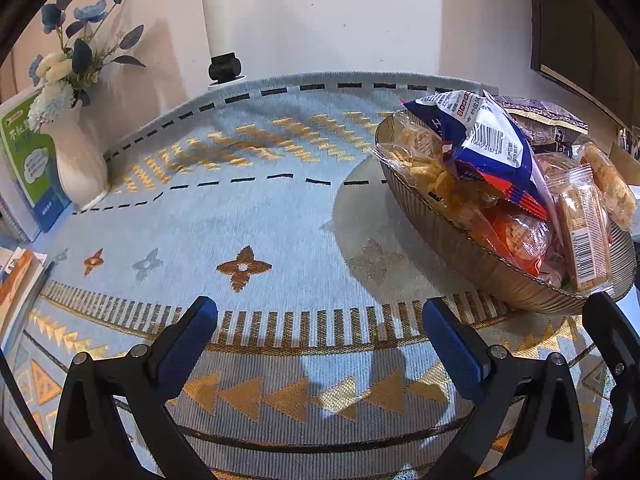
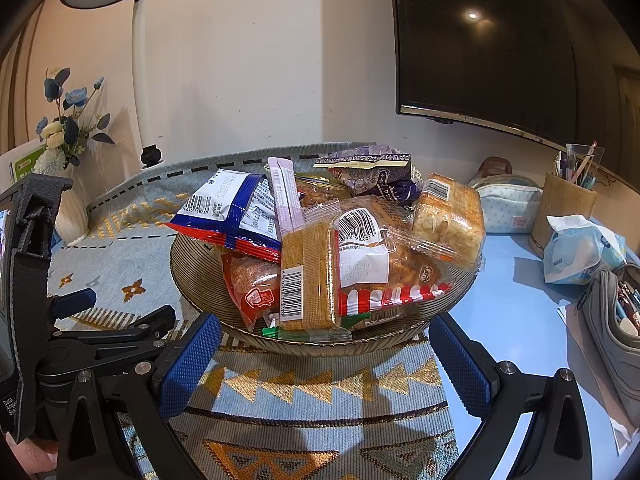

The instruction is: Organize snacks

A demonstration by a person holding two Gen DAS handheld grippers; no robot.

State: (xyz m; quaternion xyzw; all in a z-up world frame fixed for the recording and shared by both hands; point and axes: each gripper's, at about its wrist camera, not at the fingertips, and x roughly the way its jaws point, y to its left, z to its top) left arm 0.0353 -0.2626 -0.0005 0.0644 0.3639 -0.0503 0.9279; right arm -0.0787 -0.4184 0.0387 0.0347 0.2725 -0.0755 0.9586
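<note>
1. Snacks (image 2: 316, 248) heaped in bowl (image 2: 192, 268) on mat (image 2: 320, 392), at 12 o'clock from right hand-held gripper (image 2: 326, 364).
2. Both released, holding nothing; left hand-held gripper (image 1: 320, 344) over bare mat, bowl at 2 o'clock.
3. Likely all gathered, or first pick pending.
4. Next: close on wafer pack (image 2: 310, 276).

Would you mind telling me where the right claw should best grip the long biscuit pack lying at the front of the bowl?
Probably its near end with the barcode, taken from the front: the biscuit pack is narrow, lies uppermost, and points toward the open right claw.
</note>
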